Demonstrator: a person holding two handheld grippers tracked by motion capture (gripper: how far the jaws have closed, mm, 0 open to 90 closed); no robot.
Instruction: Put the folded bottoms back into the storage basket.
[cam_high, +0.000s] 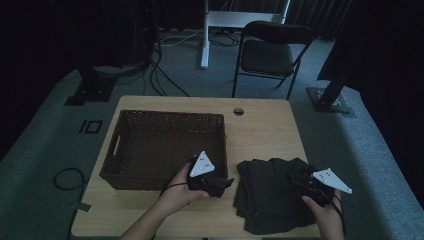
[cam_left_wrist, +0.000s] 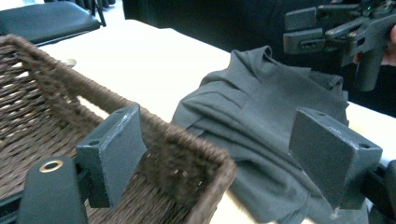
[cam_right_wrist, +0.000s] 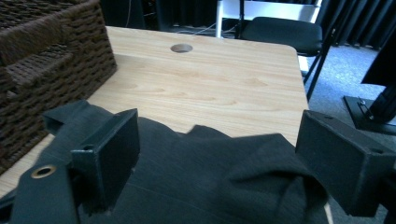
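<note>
High view: a person's two hands, each holding a pair of tongs, work over a wooden surface (cam_high: 260, 130) in a dim room. A pile of dark cloth (cam_high: 267, 192) lies at the near right of the surface, just beside a brown wicker basket (cam_high: 165, 150) that stands at the left. The left tongs (cam_high: 222, 185) hover at the basket's near right corner, pointing toward the cloth; the right tongs (cam_high: 296, 179) sit over the pile's right part, a grey three-cornered plate on top of each.

In the left gripper view, the left tongs (cam_left_wrist: 229, 163) stand wide apart and released, one jaw over the basket's woven rim (cam_left_wrist: 196, 144), the other over the grey-looking cloth (cam_left_wrist: 252, 116), gripping nothing. The right tongs (cam_left_wrist: 303, 32) appear farther off at the top right, above the pile.

In the right gripper view, the right tongs (cam_right_wrist: 217, 158) are likewise spread and released, with the rumpled cloth (cam_right_wrist: 210, 182) lying below and between the jaws; the pads do not press on it. A round hole (cam_right_wrist: 181, 48) shows in the surface beyond, and a black folding chair (cam_right_wrist: 285, 30) stands on the carpet behind.

No brand, label or writing can be read anywhere.
</note>
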